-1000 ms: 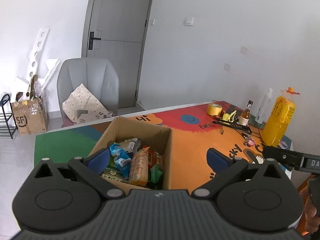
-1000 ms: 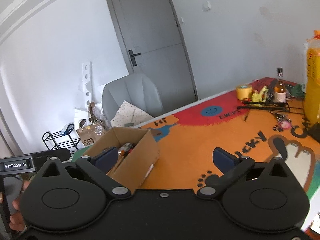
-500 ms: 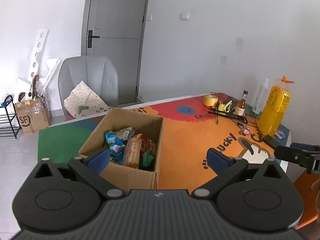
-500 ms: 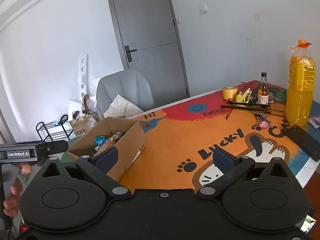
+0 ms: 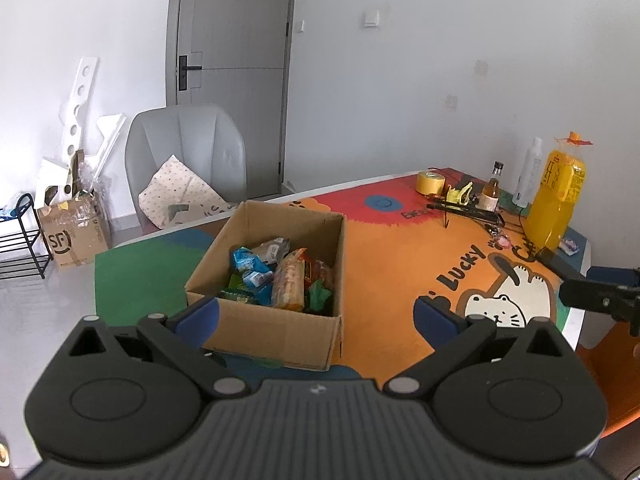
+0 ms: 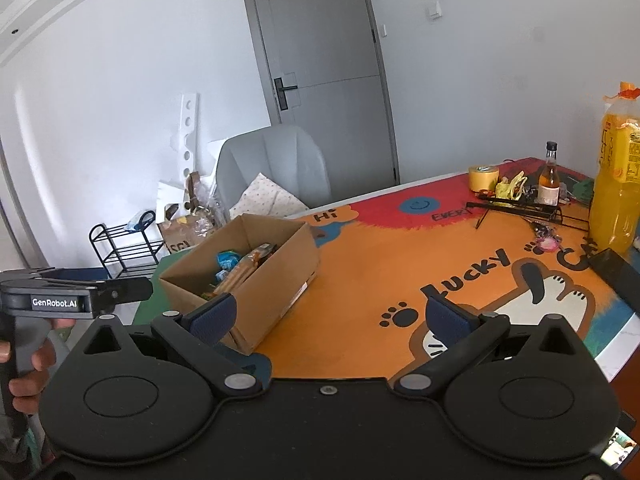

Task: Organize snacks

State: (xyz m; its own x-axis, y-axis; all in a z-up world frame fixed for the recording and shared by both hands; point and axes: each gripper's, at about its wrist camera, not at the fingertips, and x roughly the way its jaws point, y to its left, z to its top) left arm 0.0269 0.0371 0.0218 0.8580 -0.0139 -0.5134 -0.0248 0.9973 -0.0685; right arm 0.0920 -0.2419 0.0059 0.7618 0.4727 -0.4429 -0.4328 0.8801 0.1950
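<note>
Your orange juice bottle (image 6: 614,176) runs off the right edge in the right wrist view. Box walls hide the lower snack packets (image 5: 280,276) from you; their labels are too small to read. Your right gripper (image 5: 600,300) is cropped.

Open cardboard box (image 5: 276,330) on mat's left part, snack packets (image 5: 280,276) heaped inside, flaps upright.

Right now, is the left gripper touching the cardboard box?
Apart. The right wrist view shows the left gripper held off the table's edge, floor visible between it and the box.
</note>
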